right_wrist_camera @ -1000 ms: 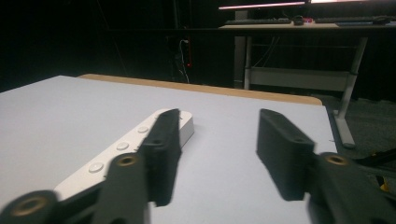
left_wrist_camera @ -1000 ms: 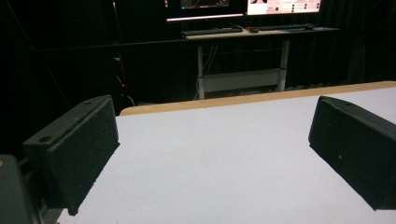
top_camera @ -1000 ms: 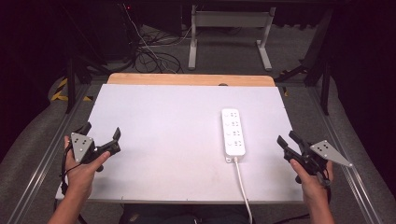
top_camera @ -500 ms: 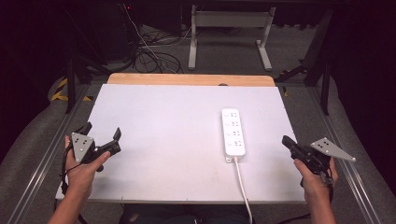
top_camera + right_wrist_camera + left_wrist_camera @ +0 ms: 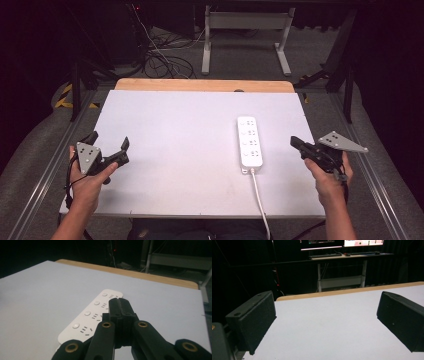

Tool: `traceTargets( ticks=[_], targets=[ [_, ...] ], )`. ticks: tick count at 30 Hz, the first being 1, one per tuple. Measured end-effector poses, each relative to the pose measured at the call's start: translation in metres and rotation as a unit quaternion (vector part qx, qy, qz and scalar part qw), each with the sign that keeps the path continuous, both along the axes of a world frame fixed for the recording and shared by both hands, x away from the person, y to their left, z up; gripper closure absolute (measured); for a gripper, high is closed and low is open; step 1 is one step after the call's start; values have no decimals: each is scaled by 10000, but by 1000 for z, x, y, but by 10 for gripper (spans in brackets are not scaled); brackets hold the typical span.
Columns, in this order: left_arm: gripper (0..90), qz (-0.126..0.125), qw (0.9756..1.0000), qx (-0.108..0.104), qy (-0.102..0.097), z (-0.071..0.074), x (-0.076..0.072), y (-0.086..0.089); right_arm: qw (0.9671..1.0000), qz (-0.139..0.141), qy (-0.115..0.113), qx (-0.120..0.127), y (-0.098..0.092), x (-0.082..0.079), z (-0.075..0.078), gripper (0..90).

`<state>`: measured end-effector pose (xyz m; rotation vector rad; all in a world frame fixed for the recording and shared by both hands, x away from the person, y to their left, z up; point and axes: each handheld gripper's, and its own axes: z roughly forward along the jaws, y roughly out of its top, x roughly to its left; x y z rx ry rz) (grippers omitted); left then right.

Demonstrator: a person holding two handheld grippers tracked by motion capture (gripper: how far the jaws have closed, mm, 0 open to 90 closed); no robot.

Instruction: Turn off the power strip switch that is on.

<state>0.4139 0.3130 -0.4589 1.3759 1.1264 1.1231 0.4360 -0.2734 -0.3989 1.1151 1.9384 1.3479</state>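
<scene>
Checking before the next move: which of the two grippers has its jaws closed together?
The right gripper, pointing at the power strip; the left gripper is wide open.

The left gripper (image 5: 325,322) holds its two black foam-faced jaws wide apart, one rising at the lower left and the other at the right, with bare white tabletop (image 5: 329,315) between them. The tabletop's far edge is a light wooden strip (image 5: 347,291) running across the view. Beyond it, in a dark room, stands a desk (image 5: 342,257) on pale metal legs carrying lit monitors (image 5: 362,242).
</scene>
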Motion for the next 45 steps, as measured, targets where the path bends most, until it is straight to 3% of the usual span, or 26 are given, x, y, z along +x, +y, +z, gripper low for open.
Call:
traceTargets(
  ticks=[5, 12, 21, 22, 24, 40, 45],
  targets=[
    [28, 26, 10000, 6, 13, 0, -1, 1, 9995, 207, 162, -186, 15, 9, -1, 900],
    [28, 21, 10000, 31, 28, -1, -1, 2, 9949, 616, 514, -608, 51, 34, -7, 900],
    [28, 28, 10000, 78, 40, -2, -3, 3, 9832, 1054, 1010, -1099, 88, 51, -25, 900],
    [28, 30, 10000, 87, 32, -2, -3, 3, 9832, 1054, 1010, -1099, 88, 51, -25, 900],
    [28, 28, 9999, 92, 38, -2, -3, 3, 9791, 1150, 1122, -1245, 97, 55, -31, 900],
    [30, 10, 9999, 120, 66, -3, -3, 3, 9699, 1129, 1455, -1591, 108, 63, -49, 900],
    [30, 6, 9999, 119, 64, -3, -3, 2, 9708, 1124, 1433, -1561, 108, 63, -50, 900]
  ],
)
